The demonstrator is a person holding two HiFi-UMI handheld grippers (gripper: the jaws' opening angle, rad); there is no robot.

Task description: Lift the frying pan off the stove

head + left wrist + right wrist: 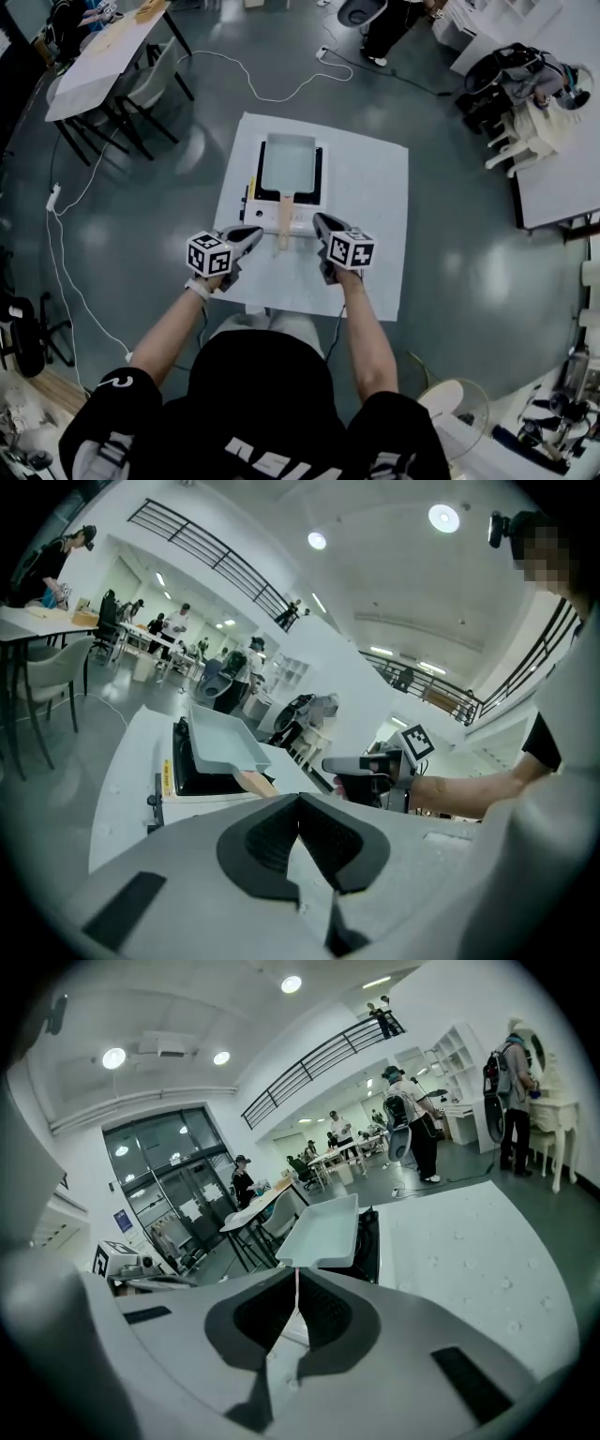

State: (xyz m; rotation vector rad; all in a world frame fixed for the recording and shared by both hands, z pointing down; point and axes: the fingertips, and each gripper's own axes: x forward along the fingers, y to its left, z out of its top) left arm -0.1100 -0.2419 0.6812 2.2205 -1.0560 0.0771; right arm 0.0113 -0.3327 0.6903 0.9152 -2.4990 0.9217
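Note:
A pale rectangular frying pan [288,161] with a wooden handle [284,219] sits on a black-and-white portable stove [320,173] on the white table [375,216]. My left gripper [255,231] is just left of the handle's near end, shut with nothing in it. Just right of the handle, my right gripper [319,221] is also shut and empty. In the left gripper view the jaws [298,803] meet below the pan [220,742] and its handle [255,782]. The right gripper view shows its closed jaws [297,1283] in front of the pan [323,1227].
The table stands on a grey floor, with a white cable [272,89] behind it. Tables and chairs [112,66] are at the far left and white furniture [553,141] at the right. People stand in the background [412,1129].

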